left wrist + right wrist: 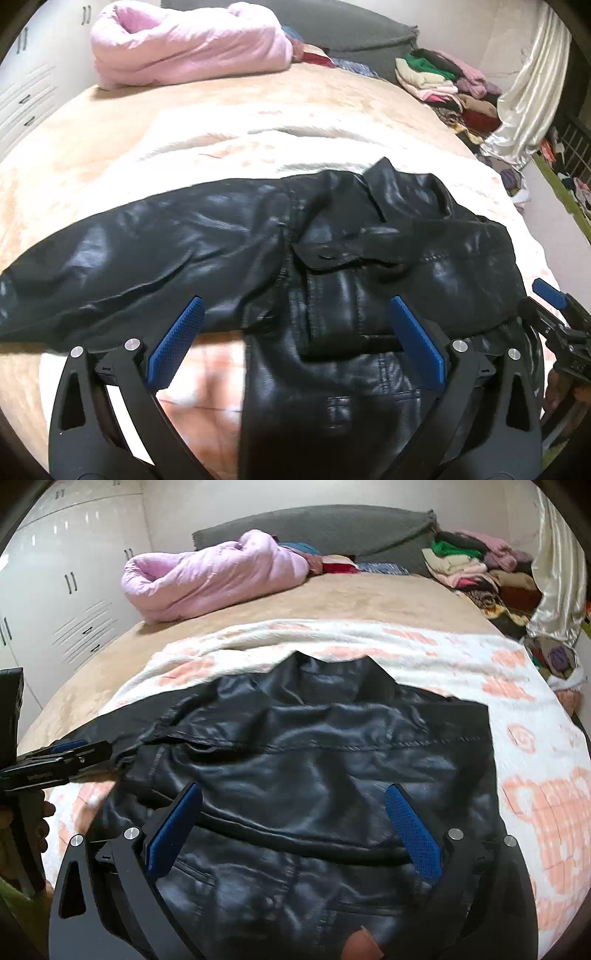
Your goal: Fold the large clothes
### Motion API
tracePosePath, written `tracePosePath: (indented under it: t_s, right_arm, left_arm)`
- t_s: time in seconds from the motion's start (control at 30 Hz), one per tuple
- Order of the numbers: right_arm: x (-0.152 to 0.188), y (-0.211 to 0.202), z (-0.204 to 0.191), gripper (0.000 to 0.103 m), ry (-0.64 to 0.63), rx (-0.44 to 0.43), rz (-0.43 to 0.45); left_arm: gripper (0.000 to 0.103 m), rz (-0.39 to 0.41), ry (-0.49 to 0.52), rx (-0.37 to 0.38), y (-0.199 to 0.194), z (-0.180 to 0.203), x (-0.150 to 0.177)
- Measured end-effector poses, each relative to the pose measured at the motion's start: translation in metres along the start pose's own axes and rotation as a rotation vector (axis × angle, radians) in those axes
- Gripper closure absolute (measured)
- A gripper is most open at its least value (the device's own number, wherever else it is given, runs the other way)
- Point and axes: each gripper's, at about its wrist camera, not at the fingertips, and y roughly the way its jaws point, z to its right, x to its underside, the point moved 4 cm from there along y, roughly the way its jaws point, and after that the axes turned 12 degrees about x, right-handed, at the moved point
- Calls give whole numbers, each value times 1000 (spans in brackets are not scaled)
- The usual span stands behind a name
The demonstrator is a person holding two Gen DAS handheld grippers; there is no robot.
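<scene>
both grippers [295,339] [293,819] wide, empty; black jacket [332,258] beneath, pink quilt [184,44] beyond

Soft indoor light, fisheye-warped edges, slight motion blur.

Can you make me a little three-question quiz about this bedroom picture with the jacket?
1. True or false: the shiny black leather jacket lies on the white blanket with peach patterns.
2. Are the left tongs and right tongs A) both open, B) both shut, or C) gripping a sleeve?
3. What colour is the puffy rolled quilt near the grey headboard?

Key: 1 true; 2 A; 3 pink.
</scene>
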Motion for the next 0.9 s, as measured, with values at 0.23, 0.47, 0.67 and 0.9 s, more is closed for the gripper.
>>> tracePosePath:
  t_s: [0.23,0.47,0.67,0.9]
  right_arm:
    - [-17,-6,-42,4,-57,-42,33]
    - [-30,-6,-86,4,-101,-87,46]
    - [-38,-5,-129,4,-164,-119,58]
    - [-49,0,-170,4,-195,-179,43]
  left_arm:
    - [10,29,-53,-34,-18,-28,1]
    - [10,75,-137,-78,-40,-65,-2]
    - [10,122,-244,-177,-64,-110,-1]
    - [10,157,-397,-273,-86,-161,8]
